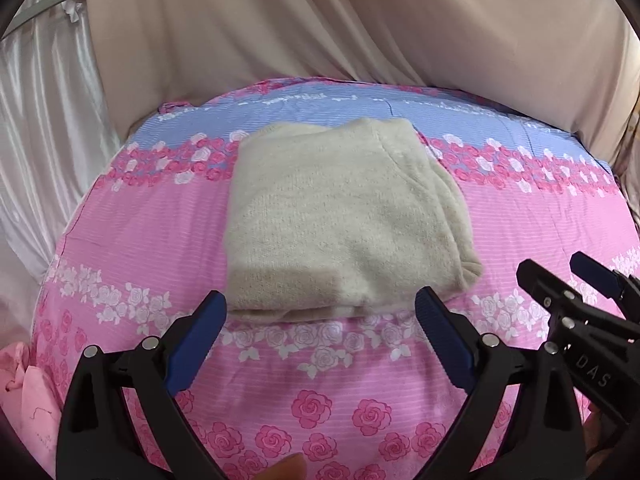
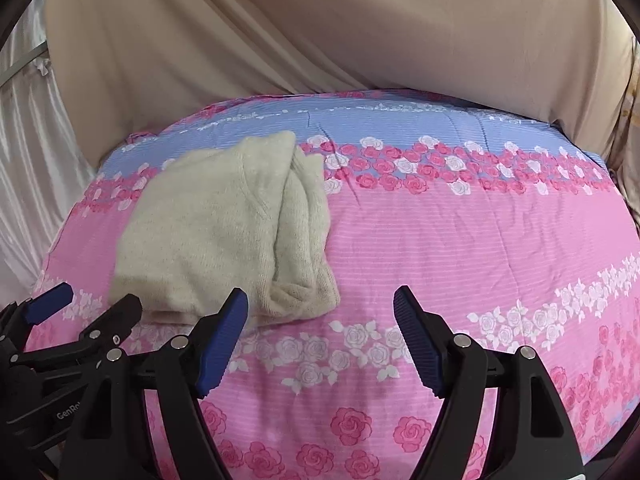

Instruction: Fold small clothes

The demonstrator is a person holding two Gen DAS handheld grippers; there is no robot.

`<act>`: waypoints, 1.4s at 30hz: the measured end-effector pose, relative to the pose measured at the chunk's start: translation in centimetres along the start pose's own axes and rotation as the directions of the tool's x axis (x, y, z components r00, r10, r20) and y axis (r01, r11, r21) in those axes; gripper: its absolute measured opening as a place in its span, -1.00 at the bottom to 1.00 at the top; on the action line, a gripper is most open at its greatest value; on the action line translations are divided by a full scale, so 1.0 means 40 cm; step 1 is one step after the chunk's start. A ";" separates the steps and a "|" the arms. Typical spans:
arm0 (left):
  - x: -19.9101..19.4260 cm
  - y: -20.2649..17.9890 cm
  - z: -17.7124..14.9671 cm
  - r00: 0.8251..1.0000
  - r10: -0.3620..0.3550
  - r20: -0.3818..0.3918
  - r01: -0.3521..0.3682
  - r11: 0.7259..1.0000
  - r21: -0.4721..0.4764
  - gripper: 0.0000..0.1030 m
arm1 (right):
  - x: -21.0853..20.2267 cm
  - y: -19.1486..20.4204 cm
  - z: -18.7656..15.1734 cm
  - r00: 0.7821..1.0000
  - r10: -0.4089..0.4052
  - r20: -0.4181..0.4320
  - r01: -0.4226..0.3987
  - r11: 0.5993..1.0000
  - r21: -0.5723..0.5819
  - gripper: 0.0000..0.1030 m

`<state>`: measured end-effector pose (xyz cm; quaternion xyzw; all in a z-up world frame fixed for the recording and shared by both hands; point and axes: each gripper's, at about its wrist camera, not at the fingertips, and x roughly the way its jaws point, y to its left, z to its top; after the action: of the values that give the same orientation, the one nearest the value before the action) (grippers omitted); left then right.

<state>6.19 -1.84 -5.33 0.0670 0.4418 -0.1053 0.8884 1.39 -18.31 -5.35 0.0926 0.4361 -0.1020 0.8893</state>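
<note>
Left wrist view shows a folded cream sweater [image 1: 340,216] lying on a pink bedspread [image 1: 320,380] with roses and a blue band, beige curtains [image 1: 320,20] hanging behind. Left gripper [image 1: 320,336] and right gripper [image 2: 320,336] both gape wide, holding nothing.

Fuzzy knit garment [image 1: 344,216] on smooth printed cotton sheet [image 1: 160,248].

I see a bed under a pink-and-blue rose-print sheet [image 1: 152,240], and a folded cream knit garment [image 1: 340,216] lying flat on it toward the blue band.
</note>
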 end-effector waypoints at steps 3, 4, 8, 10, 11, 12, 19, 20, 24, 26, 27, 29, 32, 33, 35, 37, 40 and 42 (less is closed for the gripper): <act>0.000 0.009 -0.004 1.000 0.030 0.000 -0.030 0.999 -0.011 0.81 | 0.006 0.014 -0.001 1.000 0.007 -0.010 -0.007 1.000 -0.017 0.42; 0.000 0.014 -0.006 0.999 0.037 -0.003 -0.037 0.999 -0.016 0.81 | 0.008 0.020 -0.003 1.000 0.008 -0.014 -0.008 1.000 -0.023 0.42; 0.001 0.037 -0.015 0.999 0.051 -0.016 -0.052 0.998 -0.047 0.80 | 0.010 0.045 -0.007 1.000 0.017 -0.019 -0.018 0.999 -0.045 0.42; 0.002 0.046 -0.018 0.998 0.055 -0.023 -0.056 0.997 -0.057 0.80 | 0.011 0.055 -0.009 1.000 0.018 -0.020 -0.019 0.998 -0.057 0.42; 0.002 0.048 -0.020 0.998 0.059 -0.025 -0.060 0.996 -0.058 0.80 | 0.011 0.058 -0.010 1.000 0.018 -0.022 -0.019 0.998 -0.060 0.42; 0.002 0.049 -0.022 0.998 0.062 -0.027 -0.063 0.996 -0.059 0.80 | 0.011 0.060 -0.011 1.000 0.017 -0.024 -0.018 0.998 -0.063 0.42; 0.001 0.049 -0.024 0.997 0.066 -0.031 -0.068 0.996 -0.061 0.80 | 0.010 0.065 -0.015 1.000 0.012 -0.026 -0.014 0.998 -0.062 0.42; 0.001 0.049 -0.025 0.997 0.066 -0.031 -0.067 0.996 -0.062 0.80 | 0.010 0.063 -0.015 1.000 0.014 -0.027 -0.015 0.998 -0.062 0.42; -0.001 0.048 -0.024 0.997 0.067 -0.028 -0.068 0.996 -0.062 0.80 | 0.009 0.060 -0.015 1.000 0.013 -0.024 -0.015 0.998 -0.065 0.42; -0.002 0.049 -0.025 0.997 0.068 -0.029 -0.070 0.996 -0.062 0.80 | 0.009 0.059 -0.016 1.000 0.012 -0.024 -0.013 0.998 -0.065 0.42; -0.002 0.049 -0.025 0.997 0.067 -0.029 -0.069 0.996 -0.061 0.80 | 0.010 0.059 -0.016 1.000 0.013 -0.025 -0.014 0.998 -0.065 0.42; -0.003 0.050 -0.027 0.997 0.069 -0.030 -0.070 0.996 -0.062 0.80 | 0.009 0.057 -0.018 1.000 0.012 -0.027 -0.014 0.998 -0.063 0.42; -0.007 0.053 -0.032 0.997 0.070 -0.031 -0.072 0.995 -0.063 0.80 | 0.008 0.059 -0.020 1.000 0.010 -0.027 -0.012 0.998 -0.062 0.42; -0.007 0.054 -0.032 0.997 0.071 -0.032 -0.072 0.995 -0.064 0.80 | 0.007 0.058 -0.020 1.000 0.010 -0.027 -0.011 0.998 -0.063 0.42; -0.008 0.054 -0.034 0.997 0.071 -0.033 -0.073 0.995 -0.064 0.80 | 0.007 0.061 -0.022 1.000 0.009 -0.027 -0.010 0.998 -0.061 0.42; -0.008 0.055 -0.035 0.997 0.072 -0.033 -0.074 0.995 -0.064 0.80 | 0.007 0.062 -0.021 1.000 0.008 -0.027 -0.010 0.998 -0.061 0.42; -0.007 0.056 -0.035 0.997 0.071 -0.033 -0.073 0.995 -0.064 0.80 | 0.007 0.062 -0.020 1.000 0.007 -0.026 -0.009 0.998 -0.061 0.42; -0.007 0.057 -0.035 0.997 0.072 -0.034 -0.074 0.995 -0.063 0.80 | 0.007 0.061 -0.022 1.000 0.006 -0.027 -0.008 0.998 -0.063 0.42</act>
<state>5.52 0.71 -5.87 0.0560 0.4561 -0.0574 0.8863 1.54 -15.76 -5.91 0.0673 0.4508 -0.0837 0.8862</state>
